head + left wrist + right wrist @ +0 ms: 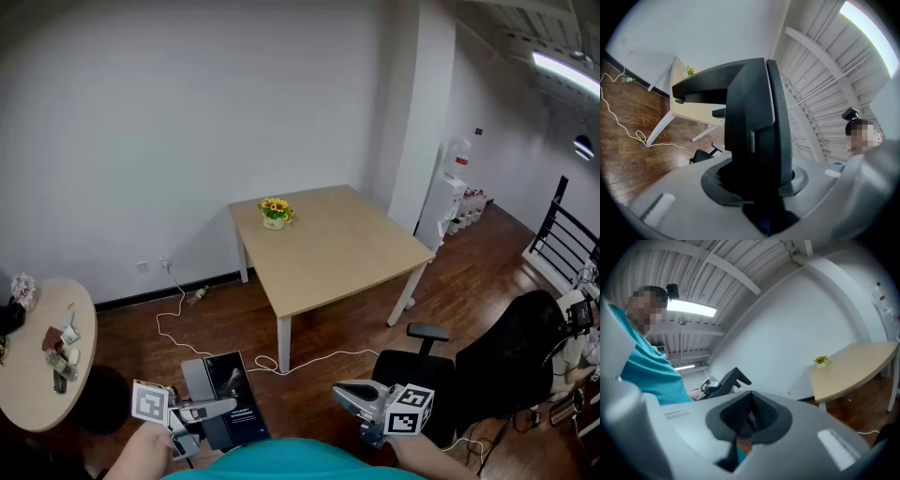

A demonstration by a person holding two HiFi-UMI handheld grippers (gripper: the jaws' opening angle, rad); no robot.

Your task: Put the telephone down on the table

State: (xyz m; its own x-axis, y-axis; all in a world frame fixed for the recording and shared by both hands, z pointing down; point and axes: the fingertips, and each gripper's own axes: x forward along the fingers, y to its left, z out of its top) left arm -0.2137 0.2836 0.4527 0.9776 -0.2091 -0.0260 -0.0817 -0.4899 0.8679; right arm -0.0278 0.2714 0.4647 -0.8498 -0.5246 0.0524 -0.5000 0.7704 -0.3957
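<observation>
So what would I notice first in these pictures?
A black telephone, clamped in the left claw, fills the left gripper view. In the head view a square wooden table stands mid-room, a small pot of yellow flowers at its far left corner.

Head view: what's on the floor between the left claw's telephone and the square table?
A white cable loops on the wood floor by a leg of the square table; nothing else, the head view shows.

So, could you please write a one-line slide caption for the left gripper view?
Left gripper clamped on the black telephone, with the wooden table and its flower pot beyond.
</observation>
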